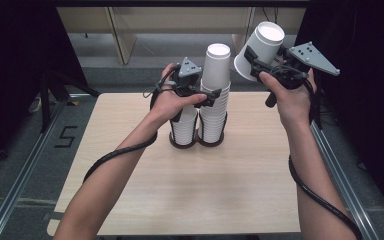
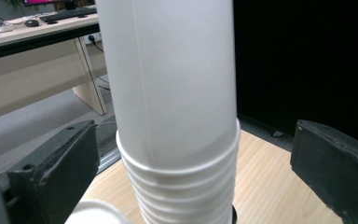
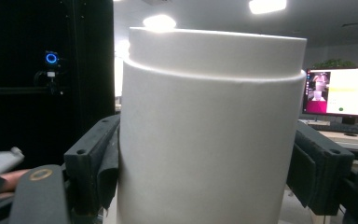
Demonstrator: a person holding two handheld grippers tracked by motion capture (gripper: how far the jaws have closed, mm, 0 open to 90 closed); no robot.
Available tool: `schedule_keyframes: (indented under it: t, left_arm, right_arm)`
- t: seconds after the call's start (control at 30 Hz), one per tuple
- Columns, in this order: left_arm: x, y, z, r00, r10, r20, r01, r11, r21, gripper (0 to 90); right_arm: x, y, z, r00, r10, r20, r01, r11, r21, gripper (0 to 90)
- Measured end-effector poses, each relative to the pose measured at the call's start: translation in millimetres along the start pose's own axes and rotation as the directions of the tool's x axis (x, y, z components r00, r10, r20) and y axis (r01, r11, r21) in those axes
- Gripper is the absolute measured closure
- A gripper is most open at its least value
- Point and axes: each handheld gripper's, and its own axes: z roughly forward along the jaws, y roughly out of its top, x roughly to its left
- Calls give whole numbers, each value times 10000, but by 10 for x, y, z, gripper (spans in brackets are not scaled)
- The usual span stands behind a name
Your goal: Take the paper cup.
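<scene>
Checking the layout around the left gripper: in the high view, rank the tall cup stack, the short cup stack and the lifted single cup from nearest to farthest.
1. Tall cup stack, between the open left gripper jaws.
2. Short cup stack, just below the hand.
3. Lifted single cup, upper right, clamped by the right gripper.

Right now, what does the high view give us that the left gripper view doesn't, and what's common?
High view: the right gripper is shut on a single paper cup, lifted and tilted beside the stacks. A shorter cup stack stands beside the tall one, both in a dark base on the table.

Left gripper view: the open jaws stand clear of the tall stack on both sides, and its nested rims can be told apart.

Both: the tall cup stack and the left gripper around it.
</scene>
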Motion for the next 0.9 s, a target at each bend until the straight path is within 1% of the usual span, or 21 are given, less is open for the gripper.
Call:
schedule_keyframes:
  t: [0.07, 0.1, 0.17, 0.2, 0.23, 0.27, 0.3, 0.33, 0.37, 0.4, 0.47, 0.5, 0.53, 0.57, 0.6, 0.63, 0.7, 0.73, 0.8, 0.9]
  left_arm:
    - [5, 6, -96, 10000, -67, 17, 67, 9999, -104, 9]
    - [9, 6, -142, 10000, -67, 13, 67, 9999, -103, 9]
    - [19, -1, -238, 9999, -168, 35, 169, 9998, -92, 9]
    - [19, -1, -238, 9999, -168, 35, 169, 9998, -92, 9]
    - [21, -21, -339, 9996, -257, 69, 257, 9996, -100, 9]
    - [17, -36, -389, 9995, -283, 102, 284, 9995, -103, 9]
    - [17, -36, -389, 9995, -283, 102, 284, 9995, -103, 9]
    - [10, -77, -487, 9997, -215, 143, 217, 9996, -156, 9]
    - [4, -102, -538, 9997, -222, 134, 224, 9996, -158, 10]
    - [-2, -130, -587, 9997, -217, 130, 219, 9995, -214, 9]
    - [-17, -185, -667, 9996, -219, 169, 223, 9994, -249, 10]
    - [-27, -225, -721, 9997, -150, 171, 154, 9996, -253, 10]
    - [-39, -259, -764, 9998, -141, 170, 145, 9995, -281, 10]
    - [-39, -259, -764, 9998, -141, 170, 145, 9995, -281, 10]
    - [-56, -331, -847, 9997, -116, 211, 122, 9995, -276, 11]
    - [-65, -368, -884, 9998, -76, 209, 81, 9997, -240, 11]
    - [-77, -439, -950, 9998, -10, 195, 14, 9997, -229, 12]
    - [-81, -464, -973, 9998, -9, 190, 13, 9998, -207, 12]
    - [-95, -535, -1032, 9998, 4, 182, 0, 9998, -218, 14]
    - [-117, -629, -1087, 10000, 40, 81, -38, 9998, -214, 16]
  right_arm:
    - [-12, -18, -42, 9998, -190, 44, 190, 9998, 17, 214]
    - [-9, -28, -62, 9998, -211, 29, 211, 9998, 43, 214]
    - [-13, -60, -105, 9989, -460, 42, 459, 9988, 175, 214]
    - [-10, -83, -127, 9986, -530, 31, 529, 9982, 280, 214]
    - [-4, -108, -145, 9983, -583, 10, 582, 9977, 355, 213]
    - [-1, -136, -165, 9976, -699, 4, 698, 9967, 406, 213]
    - [-1, -136, -165, 9976, -699, 4, 698, 9967, 406, 213]
    - [21, -195, -199, 9968, -793, -31, 794, 9959, 437, 213]
    - [35, -223, -223, 9961, -883, -52, 885, 9943, 602, 213]
    - [46, -255, -240, 9945, -1042, -48, 1043, 9925, 636, 213]
    - [77, -318, -267, 9937, -1118, -118, 1123, 9909, 740, 213]
    - [92, -343, -275, 9931, -1158, -157, 1167, 9899, 801, 213]
    - [105, -380, -292, 9900, -1404, -112, 1408, 9859, 901, 213]
    - [105, -380, -292, 9900, -1404, -112, 1408, 9859, 901, 213]
    - [124, -440, -319, 9870, -1601, -155, 1608, 9817, 1020, 212]
    - [139, -474, -329, 9881, -1524, -199, 1537, 9822, 1083, 212]
    - [151, -538, -345, 9831, -1820, -189, 1830, 9764, 1145, 212]
    - [160, -568, -356, 9817, -1895, -202, 1906, 9739, 1236, 212]
    - [180, -629, -367, 9831, -1810, -276, 1831, 9738, 1352, 212]
    - [203, -744, -387, 9781, -2059, -317, 2083, 9661, 1527, 212]
